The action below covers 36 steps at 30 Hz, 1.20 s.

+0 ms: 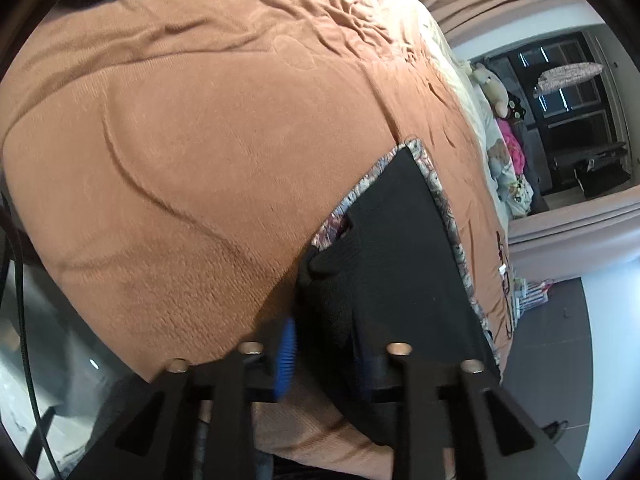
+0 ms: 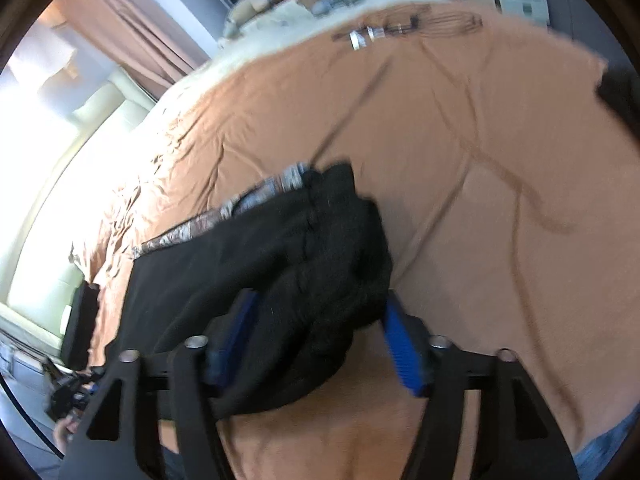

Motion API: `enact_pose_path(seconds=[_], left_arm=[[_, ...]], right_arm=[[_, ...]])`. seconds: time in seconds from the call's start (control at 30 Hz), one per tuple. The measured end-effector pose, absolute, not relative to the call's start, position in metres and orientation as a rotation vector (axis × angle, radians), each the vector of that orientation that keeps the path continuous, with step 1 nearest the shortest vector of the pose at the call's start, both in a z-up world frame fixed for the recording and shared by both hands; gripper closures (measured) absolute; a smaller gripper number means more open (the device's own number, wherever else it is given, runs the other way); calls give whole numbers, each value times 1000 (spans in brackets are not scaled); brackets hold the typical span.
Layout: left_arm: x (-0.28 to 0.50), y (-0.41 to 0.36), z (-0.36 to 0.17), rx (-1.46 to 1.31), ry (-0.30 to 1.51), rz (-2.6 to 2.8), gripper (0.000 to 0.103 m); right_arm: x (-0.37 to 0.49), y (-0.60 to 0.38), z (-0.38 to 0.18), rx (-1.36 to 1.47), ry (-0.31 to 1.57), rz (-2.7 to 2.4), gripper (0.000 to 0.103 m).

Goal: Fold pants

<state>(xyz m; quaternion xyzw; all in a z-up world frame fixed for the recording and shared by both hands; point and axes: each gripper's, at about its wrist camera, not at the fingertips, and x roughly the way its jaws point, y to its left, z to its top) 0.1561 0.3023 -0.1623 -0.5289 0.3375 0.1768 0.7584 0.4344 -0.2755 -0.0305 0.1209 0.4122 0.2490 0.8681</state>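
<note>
The black pants [image 2: 256,264] lie on the near part of a bed covered by an orange-brown blanket [image 2: 460,160], already doubled into a compact stack, so the fold looks largely done. A patterned lining [image 2: 260,192] peeks out along the far edge of the stack, which suggests the layers are not perfectly aligned, or that the inside of the garment shows at a hem. In the left wrist view the pants [image 1: 400,240] appear as a flat dark slab with that patterned border running along its right and far edges, and a bunched, thicker part close to the camera.

The right gripper [image 2: 320,340] stands wide, its blue pads [image 2: 402,344] on either side of the bunched near end of the pants; the cloth fills much of the gap, but the right pad seems clear of it, so I judge this a let-go grip rather than a hold. The view is blurred, so contact at the left pad cannot be settled.

The left gripper [image 1: 320,344] is partly parted at the near left edge of the stack. One blue pad [image 1: 285,356] shows just left of the fabric; the other is hidden behind the dark cloth, so whether it presses anything I cannot tell.

Beyond the bed's far side sit stuffed toys [image 1: 496,96] and pale curtains [image 2: 132,52].
</note>
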Motion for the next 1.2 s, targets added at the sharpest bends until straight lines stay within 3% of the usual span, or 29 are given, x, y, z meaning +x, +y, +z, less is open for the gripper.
enact_pose_path(seconds=[0.03, 0.23, 0.93, 1.03, 1.2], left_arm=[[155, 303, -163, -1151, 730, 388, 56], [148, 308, -166, -1172, 712, 390, 55], [154, 303, -169, -1162, 741, 464, 56], [155, 302, -169, -1164, 742, 477, 56], [156, 301, -169, -1159, 748, 491, 56]], right_arm=[[430, -274, -21, 224, 828, 520, 34], [420, -238, 9, 81, 751, 636, 33], [510, -58, -10, -329, 829, 908, 33], [524, -37, -18, -393, 837, 957, 45], [539, 1, -34, -499, 855, 988, 46]])
